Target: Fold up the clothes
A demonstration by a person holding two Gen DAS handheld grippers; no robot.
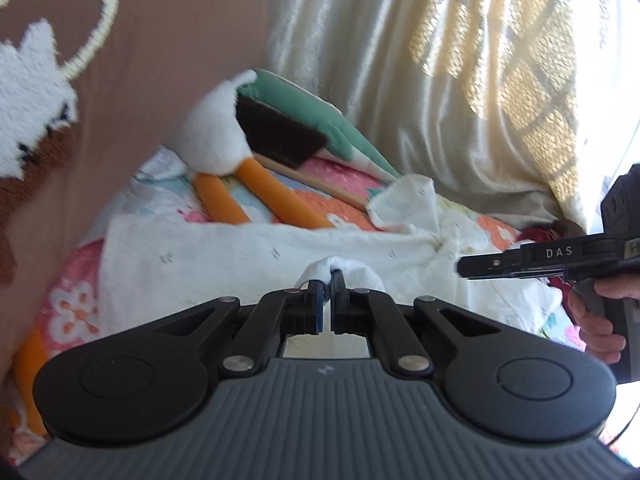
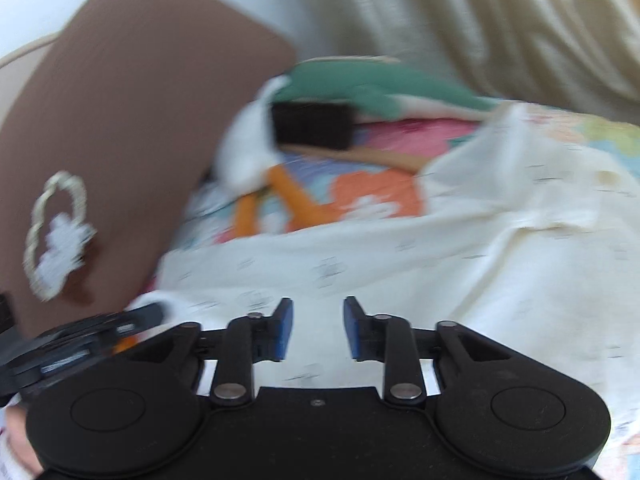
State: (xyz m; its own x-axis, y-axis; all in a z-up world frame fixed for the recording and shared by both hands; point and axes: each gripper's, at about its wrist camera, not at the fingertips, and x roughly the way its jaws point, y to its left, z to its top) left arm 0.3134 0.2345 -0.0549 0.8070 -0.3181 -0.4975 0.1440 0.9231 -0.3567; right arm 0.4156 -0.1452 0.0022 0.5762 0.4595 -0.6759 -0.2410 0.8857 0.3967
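Hidden or unclear: the right wrist view is blurred, so the print on the cloth and the far things are smeared. The near edge of the cream-white printed cotton garment (image 1: 248,252) is hidden behind both gripper bodies. The plush toy's upper part is cut off behind the brown cushion.
Left gripper (image 1: 327,280): it points forward and level over the bed, its jaws closed tight on a small bunched fold of the garment, which puffs out above and to either side of the blue pads (image 1: 318,312).
Right gripper (image 2: 318,312): its jaws stand wide apart with nothing between them, the blue-padded fingers (image 2: 284,328) poised just over the garment. In the left wrist view it enters from the right, side-on, with a bare hand (image 1: 600,320) on its handle.
Garment: it lies spread on the bright floral quilt (image 1: 76,304), its long axis running left to right across the near part of the bed. Its right end is rumpled and heaped higher (image 2: 520,184).
Far things: a white plush toy with orange legs (image 1: 216,140), a dark brown brush with a wooden handle (image 1: 280,132) and a green cloth (image 1: 304,96) lie beyond the garment.
Left side: a brown cushion with a stitched white animal (image 1: 160,60) leans upright.
Backdrop: a cream satin curtain (image 1: 400,60) hangs behind the bed.
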